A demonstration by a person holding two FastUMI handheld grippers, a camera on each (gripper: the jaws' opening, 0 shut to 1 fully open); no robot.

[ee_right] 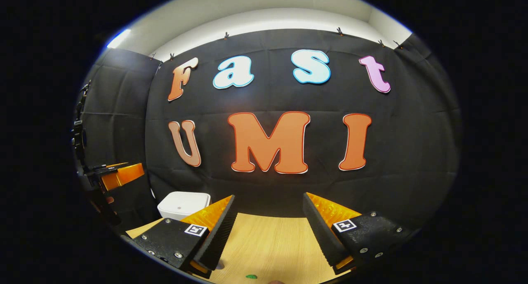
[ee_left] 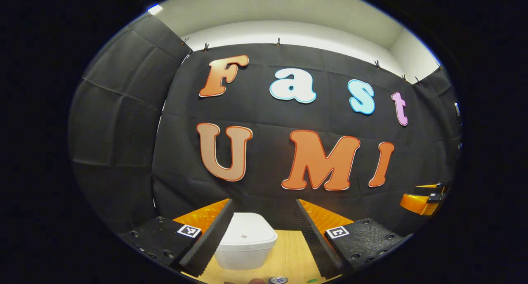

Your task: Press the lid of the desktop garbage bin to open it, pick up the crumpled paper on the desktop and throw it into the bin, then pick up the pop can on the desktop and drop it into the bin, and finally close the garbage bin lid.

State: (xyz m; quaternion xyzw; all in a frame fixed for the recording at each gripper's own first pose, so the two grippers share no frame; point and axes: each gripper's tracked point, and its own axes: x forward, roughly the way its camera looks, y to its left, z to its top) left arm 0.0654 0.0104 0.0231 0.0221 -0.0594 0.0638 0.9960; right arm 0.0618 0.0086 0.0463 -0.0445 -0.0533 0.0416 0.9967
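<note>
The white garbage bin (ee_left: pixel 245 240) stands on the wooden table (ee_left: pixel 288 257) with its lid down, just ahead of my left gripper (ee_left: pixel 264 205) and partly behind that gripper's left finger. The left gripper is open and holds nothing. At the bottom edge of the left gripper view the metal top of the pop can (ee_left: pixel 278 280) peeks in. In the right gripper view the bin (ee_right: pixel 183 204) sits to the left, behind my right gripper's left finger. My right gripper (ee_right: pixel 269 197) hangs open over bare table (ee_right: pixel 268 238), empty.
The black cloth wall closes the table's far side right behind the bin. Each gripper appears at the other view's edge: the right gripper (ee_left: pixel 427 197) far right, the left gripper (ee_right: pixel 119 174) far left. A small green spot (ee_right: pixel 251 276) lies near the front.
</note>
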